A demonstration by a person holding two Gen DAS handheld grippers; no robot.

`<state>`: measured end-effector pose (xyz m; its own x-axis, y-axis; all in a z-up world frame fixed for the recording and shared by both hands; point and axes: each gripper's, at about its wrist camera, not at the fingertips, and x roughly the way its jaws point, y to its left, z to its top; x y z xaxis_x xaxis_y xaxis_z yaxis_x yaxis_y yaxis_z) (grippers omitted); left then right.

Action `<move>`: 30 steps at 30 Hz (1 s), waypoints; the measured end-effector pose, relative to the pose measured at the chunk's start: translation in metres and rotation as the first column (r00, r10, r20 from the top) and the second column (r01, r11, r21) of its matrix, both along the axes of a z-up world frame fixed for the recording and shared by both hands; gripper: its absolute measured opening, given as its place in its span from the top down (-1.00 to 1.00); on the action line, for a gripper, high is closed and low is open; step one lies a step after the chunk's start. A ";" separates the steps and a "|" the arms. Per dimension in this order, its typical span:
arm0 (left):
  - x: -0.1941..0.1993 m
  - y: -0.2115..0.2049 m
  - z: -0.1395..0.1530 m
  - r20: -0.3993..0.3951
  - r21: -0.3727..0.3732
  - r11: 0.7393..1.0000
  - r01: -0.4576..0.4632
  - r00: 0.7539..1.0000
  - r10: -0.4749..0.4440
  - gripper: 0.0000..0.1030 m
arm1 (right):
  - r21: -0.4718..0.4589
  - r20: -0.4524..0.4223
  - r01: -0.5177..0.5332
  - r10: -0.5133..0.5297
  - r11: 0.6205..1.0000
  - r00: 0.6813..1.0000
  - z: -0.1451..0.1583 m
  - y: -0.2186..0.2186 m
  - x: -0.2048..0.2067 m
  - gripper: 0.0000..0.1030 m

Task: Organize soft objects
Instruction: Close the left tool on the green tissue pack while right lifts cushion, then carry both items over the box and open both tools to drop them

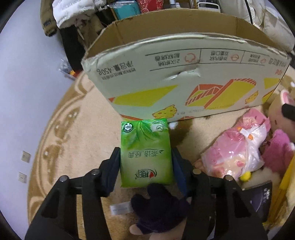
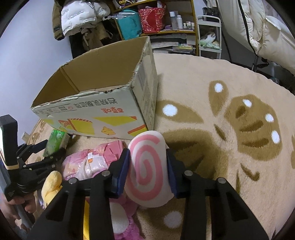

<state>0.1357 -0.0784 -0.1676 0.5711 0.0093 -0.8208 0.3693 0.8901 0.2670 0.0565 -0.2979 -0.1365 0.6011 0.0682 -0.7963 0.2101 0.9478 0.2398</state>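
Soft objects: green tissue pack (image 1: 146, 152) is pinched between the fingers of the left hand-held gripper (image 1: 146, 157), just in front of the cardboard box (image 1: 184, 73), near its printed front wall. Pink-and-white swirl plush (image 2: 146, 169) is pinched in the right hand-held gripper (image 2: 147, 166), over the beige rug (image 2: 230, 166), near the box's right front corner. Both pairs of pads press on the items' sides. Box is open-topped, standing on the rug; inside not visible beyond bare brown walls. Pink bagged item (image 1: 237, 145) lies on the rug between the two grippers, beside a magenta plush (image 1: 278, 149) and a yellow plush (image 2: 51, 184). Dark plush (image 1: 162, 208) sits under the left gripper. Shelf (image 2: 166, 20) with bags and bottles stands behind the box, jackets (image 2: 77, 16) to its left.
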 end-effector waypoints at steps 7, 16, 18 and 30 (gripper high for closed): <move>-0.010 0.003 0.015 0.074 -0.008 1.000 0.006 0.997 -0.005 0.00 | -0.040 0.053 -0.014 0.017 0.999 0.998 0.013 0.007 -0.006 0.23; -0.027 0.017 0.065 0.186 -0.075 0.997 -0.034 0.981 0.048 0.00 | -0.072 0.146 0.000 0.011 0.997 0.989 0.041 0.009 -0.017 0.24; -0.033 0.022 0.085 0.220 -0.107 0.993 -0.047 0.973 0.070 0.00 | -0.070 0.175 0.012 0.000 0.997 0.985 0.050 0.006 -0.022 0.24; -0.033 0.029 0.145 0.378 -0.143 0.989 -0.025 0.923 0.078 0.00 | -0.087 0.331 0.029 0.001 0.996 0.944 0.096 0.004 -0.031 0.24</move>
